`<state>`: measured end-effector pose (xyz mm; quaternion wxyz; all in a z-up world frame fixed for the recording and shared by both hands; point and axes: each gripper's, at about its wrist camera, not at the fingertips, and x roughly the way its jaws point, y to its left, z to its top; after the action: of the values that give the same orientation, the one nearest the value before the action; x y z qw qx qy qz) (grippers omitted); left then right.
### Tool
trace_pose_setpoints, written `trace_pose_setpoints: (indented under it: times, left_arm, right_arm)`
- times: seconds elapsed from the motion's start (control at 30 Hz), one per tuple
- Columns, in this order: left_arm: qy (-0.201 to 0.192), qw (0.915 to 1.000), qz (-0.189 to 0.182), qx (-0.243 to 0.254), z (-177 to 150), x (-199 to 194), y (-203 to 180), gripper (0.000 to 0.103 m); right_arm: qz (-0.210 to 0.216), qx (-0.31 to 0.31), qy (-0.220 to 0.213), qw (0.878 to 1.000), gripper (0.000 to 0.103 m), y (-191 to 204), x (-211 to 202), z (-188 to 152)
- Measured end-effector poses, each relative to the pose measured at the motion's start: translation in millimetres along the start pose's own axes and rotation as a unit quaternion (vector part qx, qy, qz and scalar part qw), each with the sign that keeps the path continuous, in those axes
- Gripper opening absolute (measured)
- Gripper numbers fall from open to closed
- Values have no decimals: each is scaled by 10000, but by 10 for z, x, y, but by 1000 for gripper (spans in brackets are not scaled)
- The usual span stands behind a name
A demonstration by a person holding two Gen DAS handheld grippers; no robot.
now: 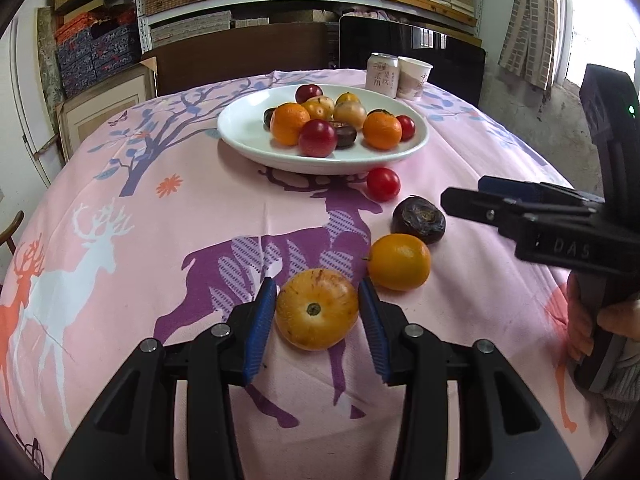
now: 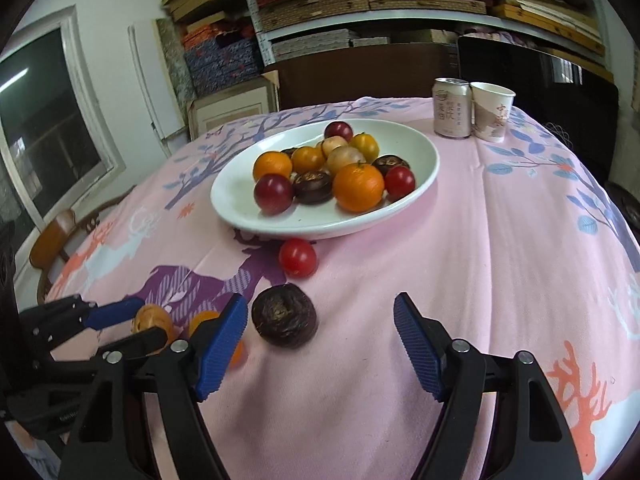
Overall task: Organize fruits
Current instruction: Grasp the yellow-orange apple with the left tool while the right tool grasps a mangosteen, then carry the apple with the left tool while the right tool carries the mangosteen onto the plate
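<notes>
A white plate (image 1: 248,136) holds several fruits: oranges, red plums, dark ones. On the cloth lie a yellow-orange fruit (image 1: 317,309), an orange (image 1: 399,262), a dark fruit (image 1: 418,219) and a red fruit (image 1: 383,184). My left gripper (image 1: 318,304) has its blue pads on both sides of the yellow-orange fruit, close to it or touching. My right gripper (image 2: 320,320) is open and empty, with the dark fruit (image 2: 285,316) just inside its left pad. The plate (image 2: 416,184) and red fruit (image 2: 297,258) lie beyond.
A drink can (image 1: 382,74) and a paper cup (image 1: 414,77) stand at the table's far edge behind the plate. The right gripper's body (image 1: 560,224) shows at the right of the left wrist view. Shelves of boxes and a dark chair stand behind the table.
</notes>
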<state>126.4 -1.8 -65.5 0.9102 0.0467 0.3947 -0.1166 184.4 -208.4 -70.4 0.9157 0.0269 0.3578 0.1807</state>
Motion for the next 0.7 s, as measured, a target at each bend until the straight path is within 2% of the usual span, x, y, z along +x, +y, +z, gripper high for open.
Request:
trace_pose_setpoints:
  times: [0.07, 0.13, 0.2, 0.33, 0.43, 0.5, 0.6, 0.7]
  left_arm:
    - [7, 10000, -12, -6, 3, 12, -2, 42]
    - [13, 10000, -17, 0, 6, 28, -10, 42]
    - [17, 10000, -24, -2, 8, 34, -10, 42]
    - [25, 10000, -19, 3, 9, 37, -10, 43]
    - [260, 9996, 68, -54, -3, 144, 13, 45]
    - [353, 9991, -71, -236, -6, 181, 89, 46]
    - [411, 9981, -235, -397, -22, 205, 145, 45]
    - [330, 9981, -282, -438, -19, 179, 153, 39]
  right_arm:
    - [-29, -104, 91, 9999, 68, 39, 46, -12]
    - [-4, -157, 253, 9996, 55, 70, 123, -17]
    - [82, -174, 384, 9991, 48, 97, 181, -19]
    - [187, -271, 585, 9977, 48, 202, 294, -26]
    - [147, -318, 689, 9970, 47, 266, 356, -18]
    - [164, -339, 671, 9970, 43, 274, 350, -14]
    - [196, -267, 644, 9974, 42, 246, 329, -19]
    - [239, -172, 543, 9981, 42, 200, 274, -21]
